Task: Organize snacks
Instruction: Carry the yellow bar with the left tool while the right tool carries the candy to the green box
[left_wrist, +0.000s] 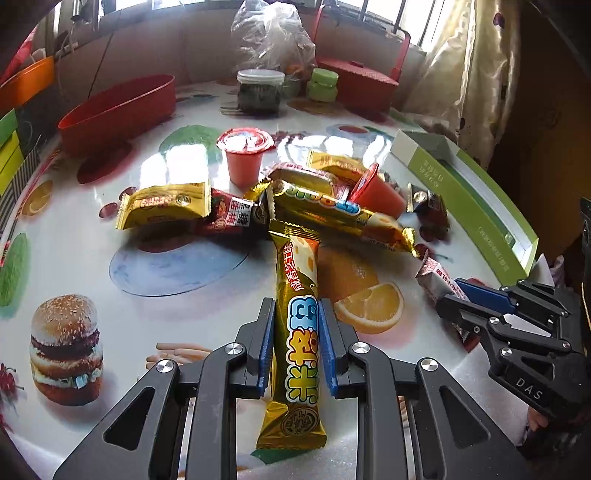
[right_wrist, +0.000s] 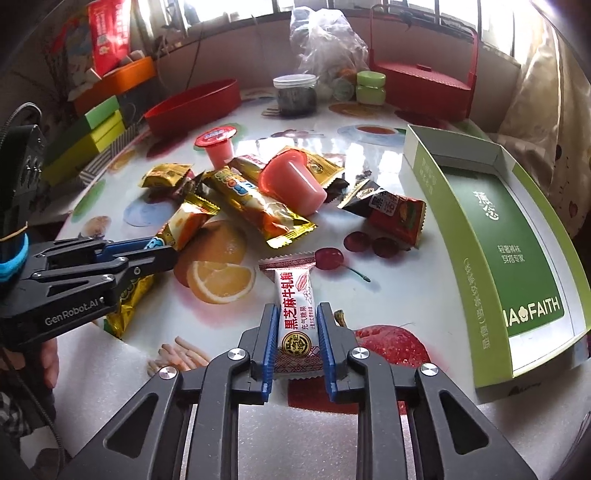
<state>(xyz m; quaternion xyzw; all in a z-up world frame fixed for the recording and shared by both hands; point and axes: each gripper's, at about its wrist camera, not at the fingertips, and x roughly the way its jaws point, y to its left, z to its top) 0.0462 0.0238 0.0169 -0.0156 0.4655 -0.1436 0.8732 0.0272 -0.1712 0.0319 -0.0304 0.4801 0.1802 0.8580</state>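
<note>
L gripper (left_wrist: 297, 345) closed narrow on long gold foil snack bar w/ blue-white lettering (left_wrist: 298, 314), blue pads touching both long sides near its middle; bar's far end points at the snack pile, near end sticks back between the arms. R gripper (right_wrist: 298, 341) also narrow, pinching white-and-red nougat candy wrapper w/ black lettering (right_wrist: 295, 314) at its near half, far crimped end pointing toward table centre. Both grips sit across the narrow width, prob. so the wrappers don't fold or slip when carried.

Outward: glossy round table w/ printed food pics (left_wrist: 74, 229). Pile near table centre: two pink jelly cups w/ red foil lids, one upright (left_wrist: 243, 158), one tipped on its side (right_wrist: 291, 184), plus second gold bar (right_wrist: 255, 203), small yellow packs, and dark-and-red small packet (right_wrist: 391, 210) lying apart toward the right edge. Open green-and-white cardboard box tray (right_wrist: 491, 236) along right table edge, just beside R gripper, nothing seen in it; likely drop spot for the candy, judging by position. Red oval plastic bin (left_wrist: 118, 107) at far left edge, well apart from L gripper; could be the bar's target, can't tell.
</note>
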